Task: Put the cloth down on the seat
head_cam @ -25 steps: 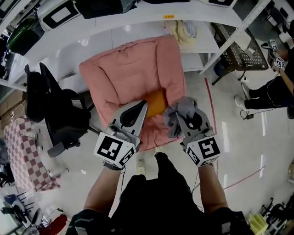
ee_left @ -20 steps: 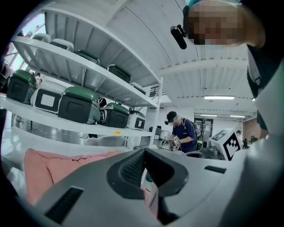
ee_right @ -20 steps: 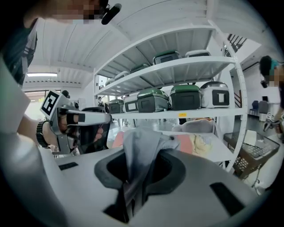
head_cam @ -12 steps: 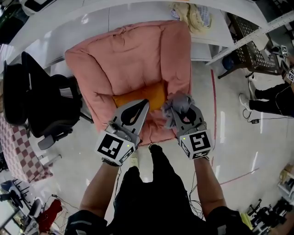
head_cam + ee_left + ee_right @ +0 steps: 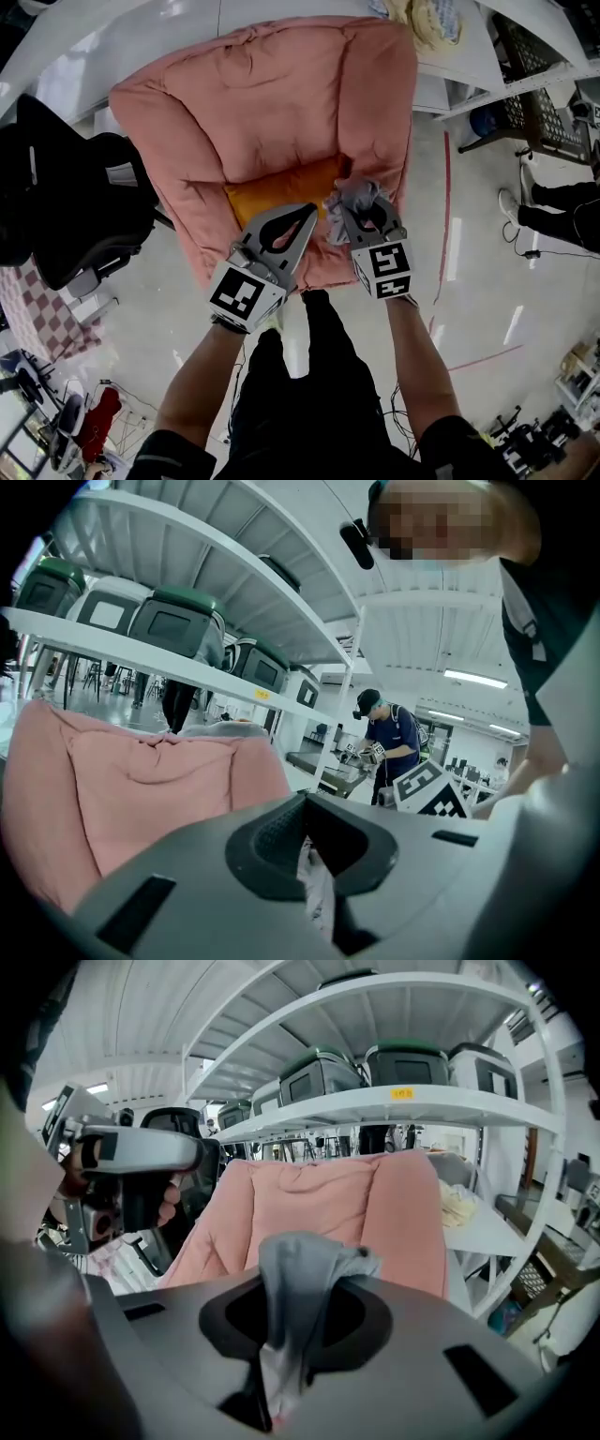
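Both forearms reach forward and down, side by side, over the front edge of the one pink seat [image 5: 262, 103]. The left gripper [image 5: 312, 210] has its jaws pressed together. The right gripper [image 5: 364, 210] pinches the single grey cloth [image 5: 356, 192], bunched above the seat's front right, beside one orange cushion [image 5: 277, 192]. A black chair [image 5: 66, 206] stands to the left, and white shelves [image 5: 375, 1102] stand behind the seat.

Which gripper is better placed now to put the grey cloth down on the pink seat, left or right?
The right gripper. Its jaws are shut on the grey cloth, over the pink seat beside the orange cushion. The left gripper has its jaws together, with no grey cloth seen in it.
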